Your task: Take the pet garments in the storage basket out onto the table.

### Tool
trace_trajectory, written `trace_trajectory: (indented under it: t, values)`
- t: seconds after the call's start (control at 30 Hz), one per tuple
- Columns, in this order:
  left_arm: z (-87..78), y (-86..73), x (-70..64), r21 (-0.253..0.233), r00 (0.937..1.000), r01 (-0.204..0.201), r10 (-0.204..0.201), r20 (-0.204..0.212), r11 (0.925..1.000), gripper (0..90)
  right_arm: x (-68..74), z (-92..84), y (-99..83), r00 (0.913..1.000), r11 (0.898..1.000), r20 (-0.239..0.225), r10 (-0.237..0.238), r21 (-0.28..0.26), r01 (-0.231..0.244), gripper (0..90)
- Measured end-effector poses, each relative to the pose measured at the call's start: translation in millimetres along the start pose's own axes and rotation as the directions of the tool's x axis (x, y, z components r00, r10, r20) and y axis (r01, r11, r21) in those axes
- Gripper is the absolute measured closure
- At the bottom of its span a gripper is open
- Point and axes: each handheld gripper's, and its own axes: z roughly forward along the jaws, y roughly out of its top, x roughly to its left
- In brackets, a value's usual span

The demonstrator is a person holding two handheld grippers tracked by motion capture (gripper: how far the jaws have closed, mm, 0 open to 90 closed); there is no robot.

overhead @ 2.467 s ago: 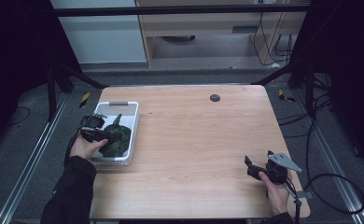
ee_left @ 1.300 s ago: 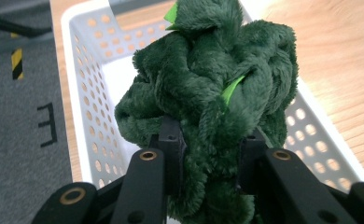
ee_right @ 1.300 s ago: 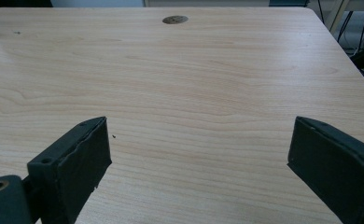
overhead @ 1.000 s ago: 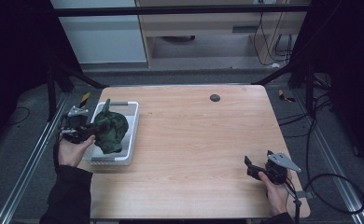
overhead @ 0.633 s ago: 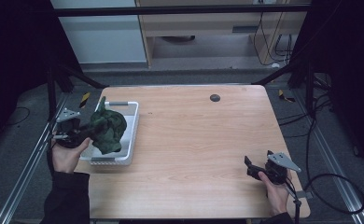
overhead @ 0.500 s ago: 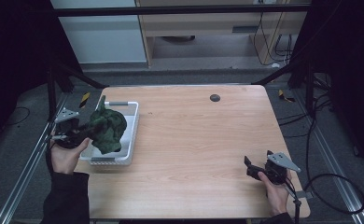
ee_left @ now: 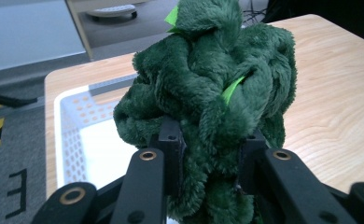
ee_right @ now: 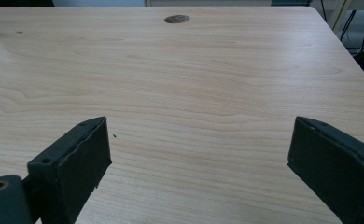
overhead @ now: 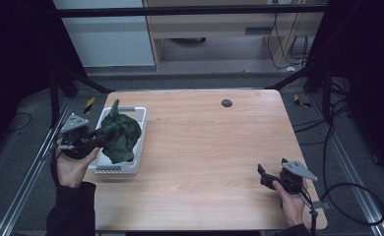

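A dark green plush toy [overhead: 118, 137] with bright green bits hangs over the white perforated basket [overhead: 137, 147] at the table's left side. My left gripper [overhead: 95, 142] is shut on it; in the left gripper view both black jaws press into the plush toy [ee_left: 213, 102] above the basket [ee_left: 73, 135]. My right gripper [overhead: 265, 176] rests low near the table's front right corner. Its jaws stand wide apart in the right gripper view, with only bare wood between the right gripper's [ee_right: 199, 154] pads.
A round dark grommet [overhead: 226, 103] sits in the wooden tabletop [overhead: 214, 147] near its far edge, also seen as the grommet [ee_right: 177, 19] ahead of my right gripper. Metal frame rails, cables and dark floor surround the table.
My left gripper has lifted the plush toy out of the basket and drawn it up and toward the left edge. The right gripper has stayed put.
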Motion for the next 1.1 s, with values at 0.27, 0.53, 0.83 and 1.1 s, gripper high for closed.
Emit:
trace_trajectory:
  t: [0.27,0.53,0.83,1.1]
  values:
    - [0.8,5.0,-18.8,-0.006,0.9981,-0.044,0.044,0.042,0.9990,69.6,-0.2,-0.1,0.0,1.0000,1.000,-0.001,0.001,0.001,-0.001,5.7]
    - [4.4,8.3,-37.3,-0.002,0.9928,-0.085,0.085,0.085,0.9964,69.6,-0.3,0.0,0.0,1.0000,1.000,-0.002,0.001,0.000,-0.001,5.7]
    - [14.3,10.1,-55.4,0.014,0.9839,-0.122,0.119,0.133,0.9925,69.6,-0.3,-0.3,-0.1,1.0000,1.000,-0.002,0.004,0.001,-0.004,5.7]
    - [26.3,11.8,-69.0,0.038,0.9746,-0.161,0.153,0.164,0.9861,69.6,-0.5,-0.6,-0.2,1.0000,1.000,0.001,0.005,-0.001,-0.005,5.7]
